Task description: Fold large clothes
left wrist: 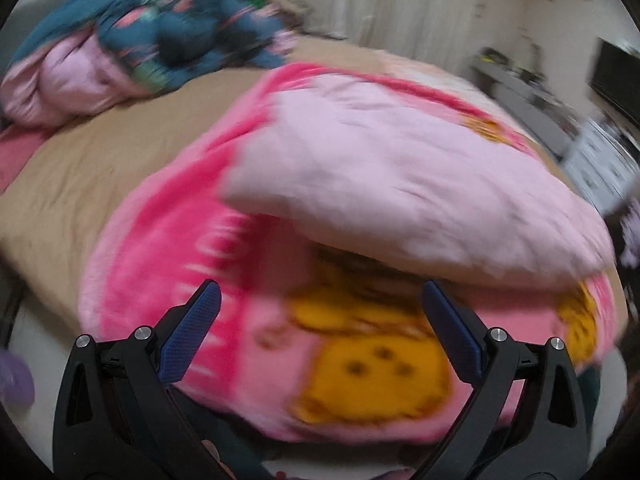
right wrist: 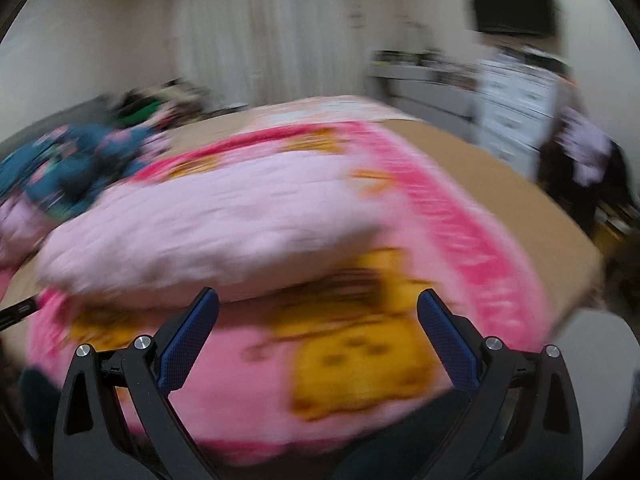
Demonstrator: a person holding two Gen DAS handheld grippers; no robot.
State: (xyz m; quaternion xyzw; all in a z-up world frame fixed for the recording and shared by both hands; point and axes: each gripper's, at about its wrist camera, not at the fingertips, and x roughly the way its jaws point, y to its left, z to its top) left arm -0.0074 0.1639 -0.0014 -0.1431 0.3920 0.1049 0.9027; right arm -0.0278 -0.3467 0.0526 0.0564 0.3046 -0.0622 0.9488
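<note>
A large pink blanket point(left wrist: 168, 280) with yellow cartoon prints lies on the bed, with its pale pink underside point(left wrist: 400, 176) folded over the top. It also shows in the right wrist view point(right wrist: 256, 380), with the pale fold point(right wrist: 208, 232) across the middle. My left gripper point(left wrist: 320, 296) is open and empty above the blanket's near part. My right gripper point(right wrist: 318, 304) is open and empty above the same near part. Both views are blurred.
A tan bed sheet point(left wrist: 100, 152) lies under the blanket. A blue patterned garment pile point(left wrist: 168, 36) with pink cloth sits at the far left of the bed. Drawers point(right wrist: 516, 108), a shelf point(right wrist: 420, 88) and a dark screen point(right wrist: 512, 0) stand at the right.
</note>
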